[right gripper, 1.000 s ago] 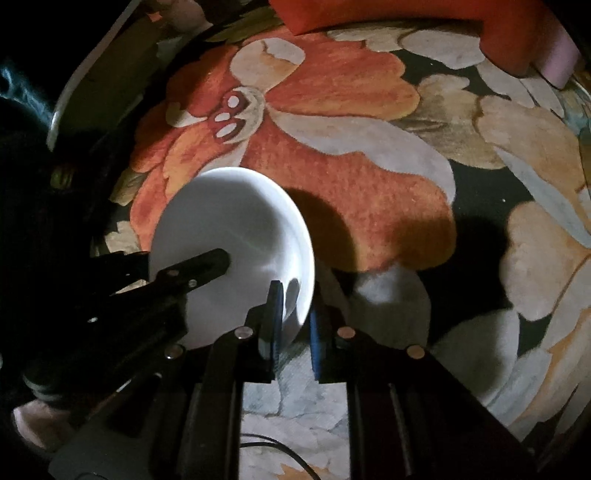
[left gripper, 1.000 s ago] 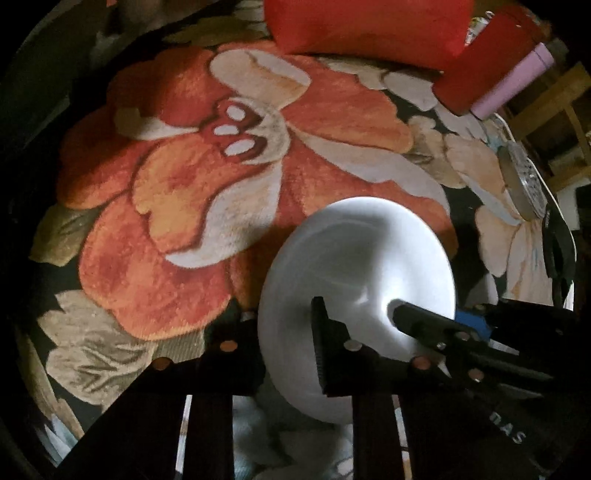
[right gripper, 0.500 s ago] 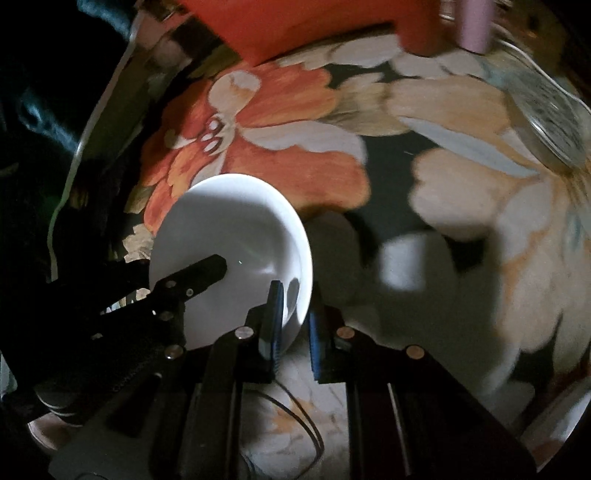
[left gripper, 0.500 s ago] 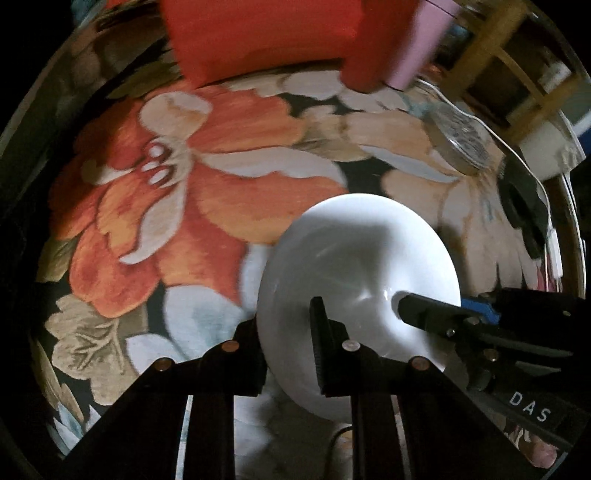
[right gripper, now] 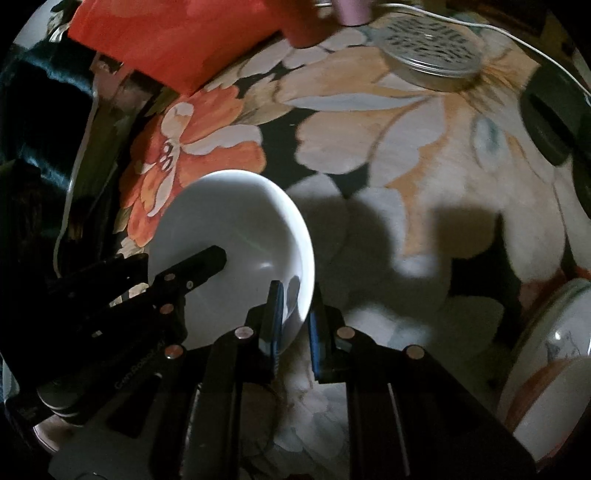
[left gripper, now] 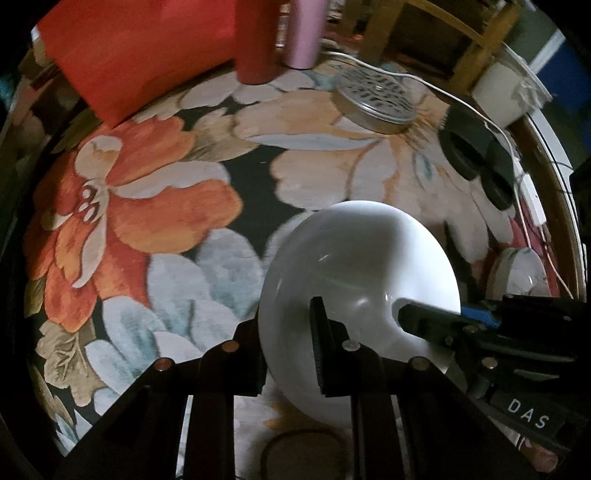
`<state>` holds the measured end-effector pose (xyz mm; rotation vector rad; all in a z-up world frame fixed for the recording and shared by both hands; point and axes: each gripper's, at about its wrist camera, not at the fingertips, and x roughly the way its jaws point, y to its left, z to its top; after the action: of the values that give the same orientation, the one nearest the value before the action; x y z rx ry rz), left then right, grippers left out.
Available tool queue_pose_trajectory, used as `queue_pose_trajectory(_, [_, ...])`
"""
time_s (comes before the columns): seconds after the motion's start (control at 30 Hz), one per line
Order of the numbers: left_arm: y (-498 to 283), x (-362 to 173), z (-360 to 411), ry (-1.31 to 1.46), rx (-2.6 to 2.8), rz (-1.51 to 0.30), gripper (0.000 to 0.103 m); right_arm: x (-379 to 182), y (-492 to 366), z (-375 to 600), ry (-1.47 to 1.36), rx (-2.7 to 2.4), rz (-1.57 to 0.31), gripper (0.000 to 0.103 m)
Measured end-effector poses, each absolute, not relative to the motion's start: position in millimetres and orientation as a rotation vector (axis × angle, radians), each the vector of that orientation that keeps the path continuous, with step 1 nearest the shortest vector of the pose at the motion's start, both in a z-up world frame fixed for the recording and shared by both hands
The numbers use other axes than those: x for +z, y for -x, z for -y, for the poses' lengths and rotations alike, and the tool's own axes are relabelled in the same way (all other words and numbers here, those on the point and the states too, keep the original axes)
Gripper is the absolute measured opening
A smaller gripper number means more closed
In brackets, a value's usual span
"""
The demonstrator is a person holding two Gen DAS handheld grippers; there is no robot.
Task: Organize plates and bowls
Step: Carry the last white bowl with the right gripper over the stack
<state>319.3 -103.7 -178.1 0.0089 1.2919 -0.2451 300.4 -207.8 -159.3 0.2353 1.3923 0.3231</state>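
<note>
The glossy white ceramic bowl (left gripper: 360, 291) has travelled right across the floral cloth (left gripper: 177, 206). Left gripper (left gripper: 288, 343) and right gripper (right gripper: 295, 325) each clamp its rim, airborne; uneven pull could slip it onto the patterned dish (right gripper: 554, 354).

Table (left gripper: 207, 229) covered in a floral cloth of orange, cream and black. At its far edge: red cushion (left gripper: 140, 55), red tumbler (left gripper: 255, 40), pink tumbler (left gripper: 304, 33). Far right: round perforated metal tin (left gripper: 375, 99), black rings (left gripper: 476, 158), white cable (left gripper: 436, 88). Near right: patterned bowl (right gripper: 554, 354).
</note>
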Motion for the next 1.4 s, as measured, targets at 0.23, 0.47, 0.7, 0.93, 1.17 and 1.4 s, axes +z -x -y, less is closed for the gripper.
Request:
queue_pose_trajectory(0.23, [-315.0,-170.5,137.5,-0.032,-0.305,-1.286,0.019,-152.1,-284.4,243.2,-0.283,0.274,-1.376,0.013])
queue_pose_trajectory(0.47, [-308.5,-160.6,165.5,-0.035,-0.359,-1.284,0.019,-140.5,-269.8,271.6,-0.324,0.223,-1.357,0.013])
queue_pose_trajectory(0.7, [-295.7,-147.7,203.5,-0.055,-0.439,-1.270,0.019,-123.9,-249.6,305.2,-0.361,0.151,-1.319,0.013])
queue_pose_trajectory(0.93, [-282.9,-142.1,248.2,-0.082,-0.515,-1.265,0.019,-114.5,-227.8,344.9,-0.399,0.071,-1.301,0.013])
queue_pose_trajectory(1.17, [-268.1,-142.6,298.3,-0.106,-0.596,-1.270,0.019,-110.4,-204.1,389.3,-0.432,-0.019,-1.286,0.013])
queue_pose_trajectory(1.4, [-249.6,-156.3,341.8,-0.149,-0.671,-1.300,0.019,-117.0,-179.6,427.1,-0.471,-0.088,-1.294,0.013])
